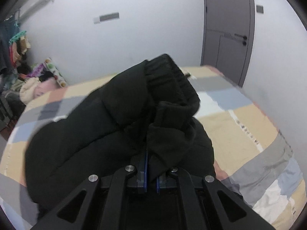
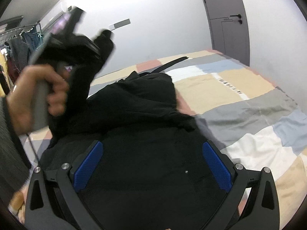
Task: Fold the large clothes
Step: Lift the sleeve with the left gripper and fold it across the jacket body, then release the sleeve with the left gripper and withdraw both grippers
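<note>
The left gripper [image 1: 151, 172] is clamped on a sleeve cuff [image 1: 168, 88] of the black jacket [image 2: 138, 115], which lies on the near-left part of the bed [image 2: 239, 103]. The right gripper [image 2: 151, 164] hovers wide open, holding nothing. The cuff could slip out (thin pinch on bulky padding).

grey door [image 1: 228, 28]; clothes rack [image 2: 21, 38]

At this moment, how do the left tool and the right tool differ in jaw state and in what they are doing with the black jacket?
The left tool is shut, its blue pads pinching a fold of the black jacket; the right tool stands wide open and grips nothing. The left tool lifts its part of the jacket clear of the patchwork bedspread; the right tool only hovers over fabric lying there. Both have blue pads and point down at the same jacket.
</note>
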